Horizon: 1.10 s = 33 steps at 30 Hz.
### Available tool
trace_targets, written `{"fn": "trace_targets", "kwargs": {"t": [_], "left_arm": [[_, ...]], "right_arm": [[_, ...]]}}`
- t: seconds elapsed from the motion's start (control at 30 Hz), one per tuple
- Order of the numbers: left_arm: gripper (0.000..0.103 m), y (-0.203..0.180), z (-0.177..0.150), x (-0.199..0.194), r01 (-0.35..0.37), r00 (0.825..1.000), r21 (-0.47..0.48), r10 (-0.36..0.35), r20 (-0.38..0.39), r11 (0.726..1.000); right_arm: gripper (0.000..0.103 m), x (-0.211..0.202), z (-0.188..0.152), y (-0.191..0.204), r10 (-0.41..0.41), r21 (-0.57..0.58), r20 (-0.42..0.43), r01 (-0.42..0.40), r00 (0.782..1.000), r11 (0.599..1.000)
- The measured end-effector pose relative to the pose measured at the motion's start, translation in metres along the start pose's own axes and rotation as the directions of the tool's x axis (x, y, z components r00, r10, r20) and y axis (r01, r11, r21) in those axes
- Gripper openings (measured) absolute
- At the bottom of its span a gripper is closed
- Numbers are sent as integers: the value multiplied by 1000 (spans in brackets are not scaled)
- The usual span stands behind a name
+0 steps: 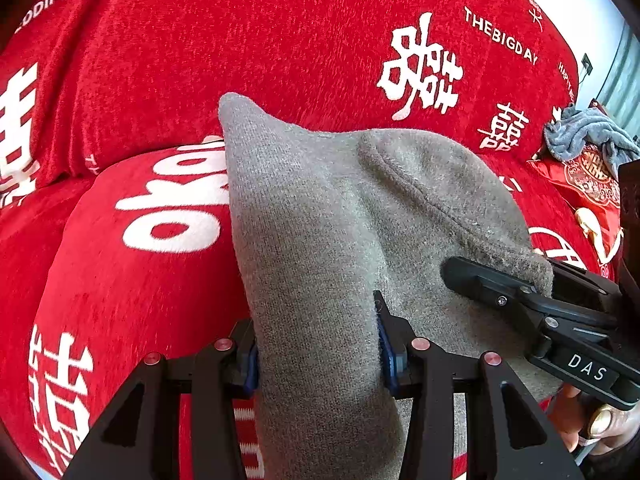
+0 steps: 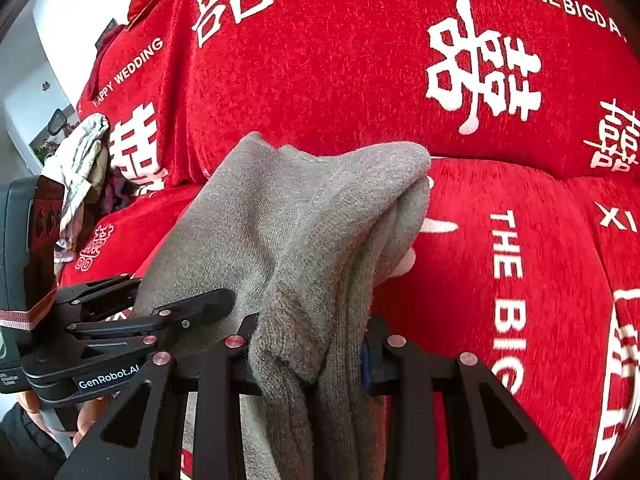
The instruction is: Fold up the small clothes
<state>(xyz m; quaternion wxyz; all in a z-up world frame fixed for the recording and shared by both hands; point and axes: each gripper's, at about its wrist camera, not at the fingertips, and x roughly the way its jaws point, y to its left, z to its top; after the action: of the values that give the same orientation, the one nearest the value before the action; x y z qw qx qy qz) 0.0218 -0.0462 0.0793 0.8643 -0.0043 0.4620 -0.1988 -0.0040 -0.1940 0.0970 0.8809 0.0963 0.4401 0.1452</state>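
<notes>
A red sofa cover (image 1: 320, 40) printed with white characters fills my view. The grey knit garment (image 1: 320, 220) hangs above it, clenched in my left tongs (image 1: 318, 344) and right tongs (image 2: 310, 344). I should keep both edges level and taut, I judge.

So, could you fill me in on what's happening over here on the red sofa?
A person is working a grey knitted garment with two handheld grippers. The left gripper is clamped on one bunched part of it, and the right gripper grips another bunched part, so the fabric is held up between them above the red sofa cover. The fold isn't finished. More grey clothing lies to one side.
</notes>
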Motion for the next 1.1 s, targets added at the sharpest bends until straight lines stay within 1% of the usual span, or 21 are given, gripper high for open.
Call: {"fn": "trace_targets", "kwargs": {"t": [0.3, 0.53, 0.77, 1.1], "left_arm": [[46, 1, -29, -23, -9, 1000, 3, 9, 19, 1000], [47, -5, -47, -34, -18, 999, 15, 17, 32, 1000], [47, -7, -64, -41, -27, 999, 24, 26, 38, 999], [47, -4, -87, -36, -32, 999, 33, 31, 35, 999]], "right_arm": [[35, -19, -28, 24, -10, -20, 23, 10, 1000, 1000], [35, -31, -45, 33, -13, -26, 33, 14, 999, 1000], [35, -37, -63, 40, -14, -31, 43, 15, 999, 999], [35, -30, -86, 43, -14, -27, 39, 15, 999, 1000]]}}
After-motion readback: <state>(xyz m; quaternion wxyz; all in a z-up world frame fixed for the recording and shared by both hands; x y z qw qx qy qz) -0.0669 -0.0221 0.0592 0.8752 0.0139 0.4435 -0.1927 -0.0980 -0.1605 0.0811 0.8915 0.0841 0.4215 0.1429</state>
